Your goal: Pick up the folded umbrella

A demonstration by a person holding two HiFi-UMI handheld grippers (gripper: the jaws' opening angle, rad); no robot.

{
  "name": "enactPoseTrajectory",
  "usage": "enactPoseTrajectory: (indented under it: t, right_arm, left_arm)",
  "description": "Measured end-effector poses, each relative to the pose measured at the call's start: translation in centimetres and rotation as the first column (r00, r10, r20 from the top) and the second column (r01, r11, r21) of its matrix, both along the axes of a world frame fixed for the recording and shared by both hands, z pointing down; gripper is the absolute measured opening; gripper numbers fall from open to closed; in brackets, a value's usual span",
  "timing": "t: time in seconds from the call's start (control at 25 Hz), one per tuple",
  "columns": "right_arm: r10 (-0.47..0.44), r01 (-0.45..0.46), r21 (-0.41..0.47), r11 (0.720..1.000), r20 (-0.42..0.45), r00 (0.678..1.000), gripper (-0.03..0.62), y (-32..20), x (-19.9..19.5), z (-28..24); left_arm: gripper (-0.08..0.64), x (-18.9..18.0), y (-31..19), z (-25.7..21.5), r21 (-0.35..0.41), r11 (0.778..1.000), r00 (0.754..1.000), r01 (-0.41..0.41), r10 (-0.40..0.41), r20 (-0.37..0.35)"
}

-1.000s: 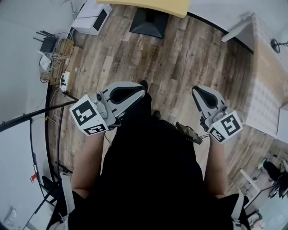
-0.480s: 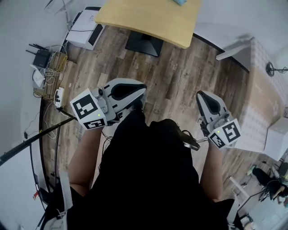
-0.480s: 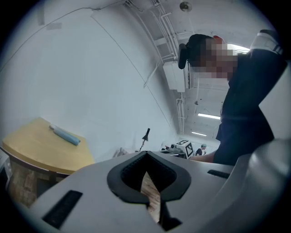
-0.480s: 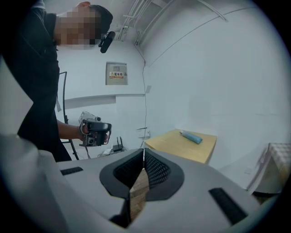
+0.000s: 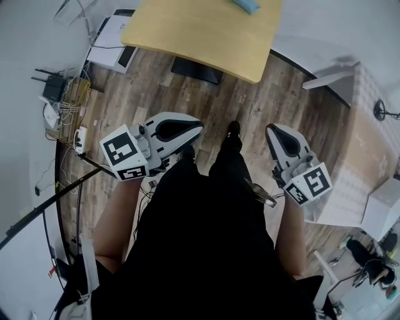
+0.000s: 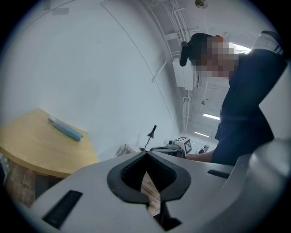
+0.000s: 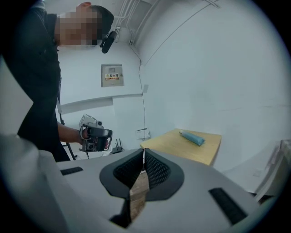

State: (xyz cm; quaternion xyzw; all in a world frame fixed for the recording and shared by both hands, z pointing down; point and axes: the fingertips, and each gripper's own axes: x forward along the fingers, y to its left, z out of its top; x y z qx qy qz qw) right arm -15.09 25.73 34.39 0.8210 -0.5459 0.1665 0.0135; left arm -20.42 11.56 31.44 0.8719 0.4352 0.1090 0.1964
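The folded umbrella [image 5: 245, 5] is a light blue roll lying at the far side of the yellow wooden table [image 5: 200, 34], at the top edge of the head view. It also shows in the left gripper view as the umbrella [image 6: 67, 130] and in the right gripper view as the umbrella [image 7: 192, 137]. My left gripper [image 5: 195, 125] and right gripper [image 5: 270, 130] are held out over the wood floor, well short of the table. Both are shut and empty, with the left jaws [image 6: 146, 153] and right jaws [image 7: 142, 150] closed tip to tip.
A black table base [image 5: 195, 69] stands under the table. A router, a power strip and cables [image 5: 59, 94] lie along the left wall beside a white device [image 5: 109, 44]. A dark pole [image 5: 56, 190] slants at the left. A cloth-covered table [image 5: 369, 144] is on the right.
The table has slid further into the head view from the top, so both grippers are closer to it. The umbrella now shows at the top edge. Both grippers stay shut.
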Motion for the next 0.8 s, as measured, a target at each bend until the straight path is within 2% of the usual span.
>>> enactPoseTrajectory:
  t: [0.28,0.44,0.64,0.8]
  right_arm:
    - [-0.089,0.089,0.028,0.996,-0.002,0.996,0.018,2.7,9.7,-0.1]
    - [-0.164,0.165,0.035,0.986,-0.018,0.986,0.018,4.8,15.3,-0.7]
    - [-0.253,0.254,0.056,0.966,-0.033,0.967,0.018,6.8,21.1,-0.4]
    - [-0.304,0.306,0.075,0.949,-0.03,0.952,0.018,7.5,23.7,0.0]
  left_arm:
    - [0.011,8.8,1.9,-0.9,0.058,0.993,0.994,0.106,-0.107,0.004]
    - [0.011,13.7,3.9,-2.0,0.089,0.98,0.984,0.177,-0.177,-0.005]
    - [0.012,17.8,6.4,-2.1,0.125,0.956,0.963,0.267,-0.269,0.001]
    - [0.011,19.5,7.1,-2.3,0.167,0.935,0.947,0.313,-0.322,0.023]
